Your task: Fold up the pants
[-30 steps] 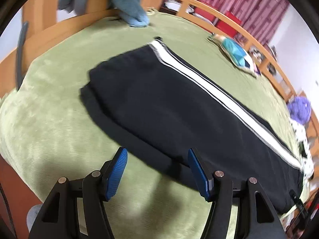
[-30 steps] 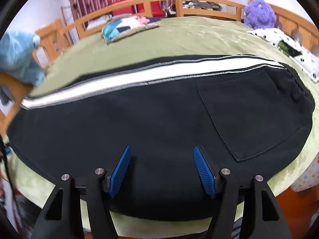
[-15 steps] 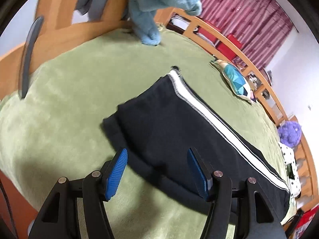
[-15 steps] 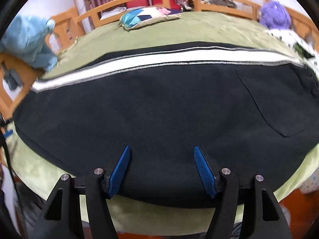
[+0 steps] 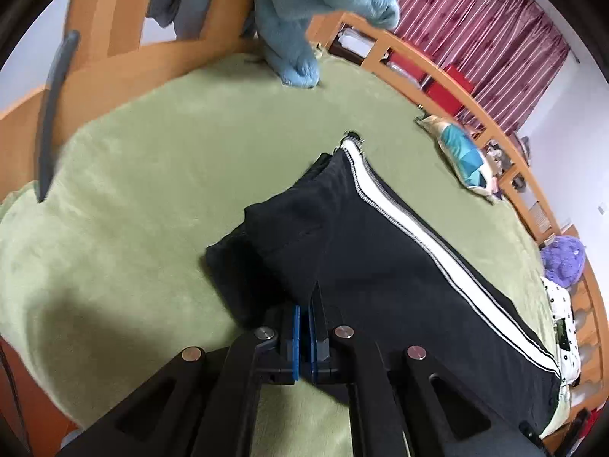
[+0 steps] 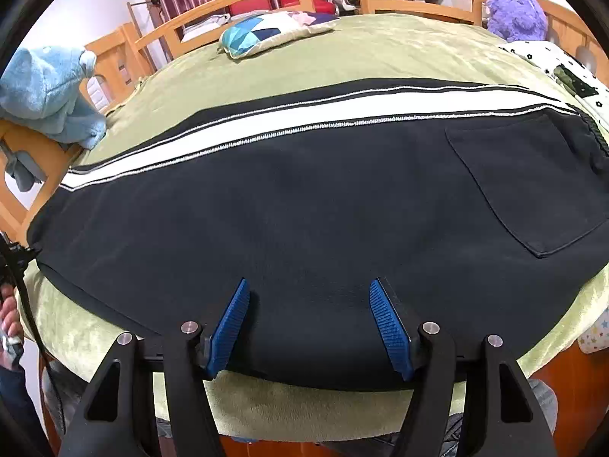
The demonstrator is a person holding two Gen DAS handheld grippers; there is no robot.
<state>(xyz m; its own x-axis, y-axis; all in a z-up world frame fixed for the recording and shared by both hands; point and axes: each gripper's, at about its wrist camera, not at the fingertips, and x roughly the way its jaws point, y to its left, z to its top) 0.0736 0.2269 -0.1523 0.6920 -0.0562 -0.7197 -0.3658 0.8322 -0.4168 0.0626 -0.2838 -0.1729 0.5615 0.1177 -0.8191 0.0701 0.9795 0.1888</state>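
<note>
The black pants (image 6: 304, 205) with a white side stripe (image 6: 304, 114) lie flat across the green bed (image 5: 133, 190). The left claw (image 5: 303, 327) has just closed, pinching the fabric near the leg's hem. The right claw (image 6: 308, 323) hangs open over the pants' near edge, gripping nothing.
</note>
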